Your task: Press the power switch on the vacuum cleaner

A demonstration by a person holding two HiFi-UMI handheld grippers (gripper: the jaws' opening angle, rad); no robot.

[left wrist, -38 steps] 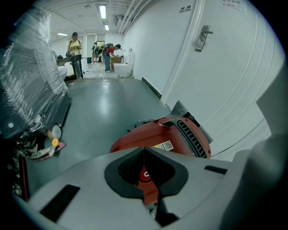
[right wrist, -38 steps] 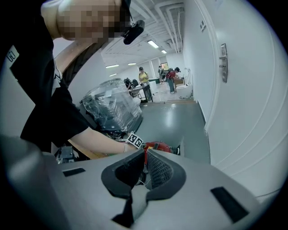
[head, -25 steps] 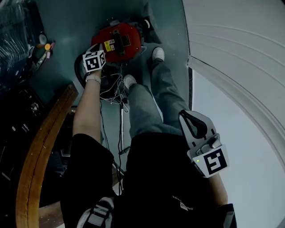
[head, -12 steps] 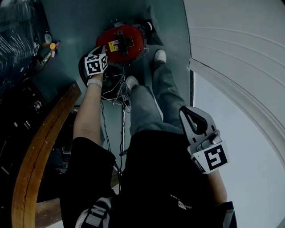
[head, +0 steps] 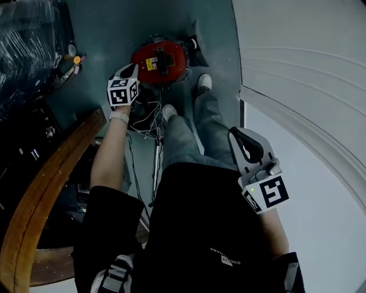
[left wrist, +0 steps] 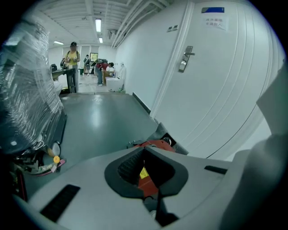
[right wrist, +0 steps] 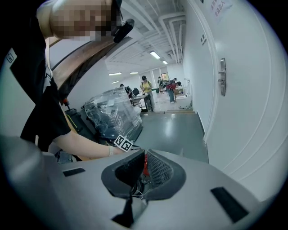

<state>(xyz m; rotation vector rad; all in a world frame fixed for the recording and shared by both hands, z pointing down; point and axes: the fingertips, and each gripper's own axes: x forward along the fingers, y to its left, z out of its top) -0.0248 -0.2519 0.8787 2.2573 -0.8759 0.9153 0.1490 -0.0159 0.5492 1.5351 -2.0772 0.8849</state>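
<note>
While the head view looks straight down past the person's legs, the vacuum cleaner (head: pixel 159 62) sits on the teal floor ahead of their shoes. It's round and red-topped, with a small yellow label (head: pixel 151 64) I can't read. Over there the left gripper (head: pixel 127 74) hangs just beside its left edge, above a tangle of thin white wires (head: pixel 146 114). Meanwhile the right gripper (head: pixel 236 135) is back by the hip, well apart from it. The curved wooden desk (head: pixel 57 166) runs down the left.

Left gripper view: the grey fingers (left wrist: pixel 85 179) meet at the tips with nothing held. They leave a dark-rimmed hollow, with red shell and the yellow label showing through. The white door (left wrist: pixel 225 99) has a metal lever handle (left wrist: pixel 184 58) and a blue sign (left wrist: pixel 212 10), print too small to read.

Right gripper view: same deal, fingers together and empty, with a ribbed pad lining the hollow. A black-and-white marker cube (right wrist: pixel 122 143) shows beyond.
</note>
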